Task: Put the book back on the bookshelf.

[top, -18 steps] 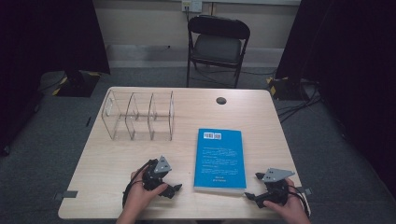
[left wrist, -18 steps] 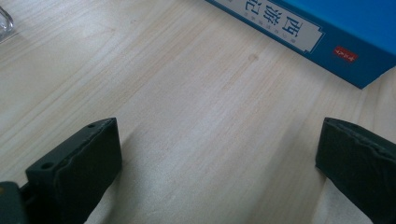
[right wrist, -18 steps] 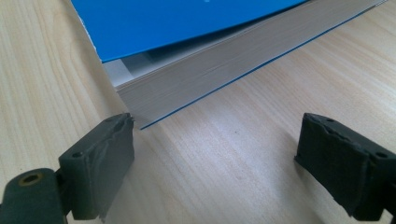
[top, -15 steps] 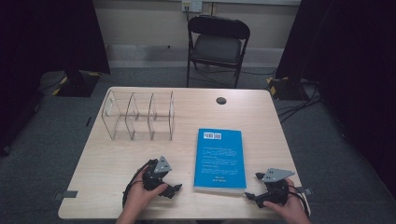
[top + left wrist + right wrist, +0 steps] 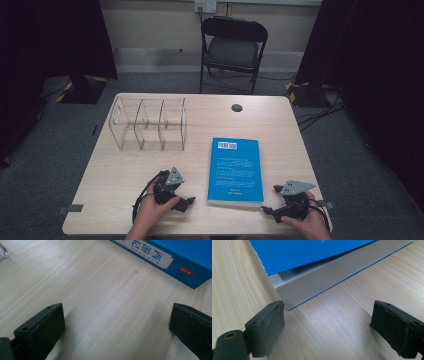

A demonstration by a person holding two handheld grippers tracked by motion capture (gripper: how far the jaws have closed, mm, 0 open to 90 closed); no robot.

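Observation:
A blue book (image 5: 235, 170) lies flat on the wooden table (image 5: 280, 130), back cover up. My left gripper (image 5: 188, 202) rests near the front edge, left of the book, pointing toward it. Its jaws stand wide apart over bare wood, and the book's spine (image 5: 160, 258) lies beyond them. My right gripper (image 5: 266, 209) rests at the front right, aimed at the book's near right corner. It is open too; the book's page edge (image 5: 332, 277) sits just past its left jaw, and the cover lifts slightly at that corner.
A clear acrylic divider rack (image 5: 148, 124) stands at the back left of the table. A round black cable hole (image 5: 236, 107) sits near the far edge. A black folding chair (image 5: 234, 47) stands behind the table.

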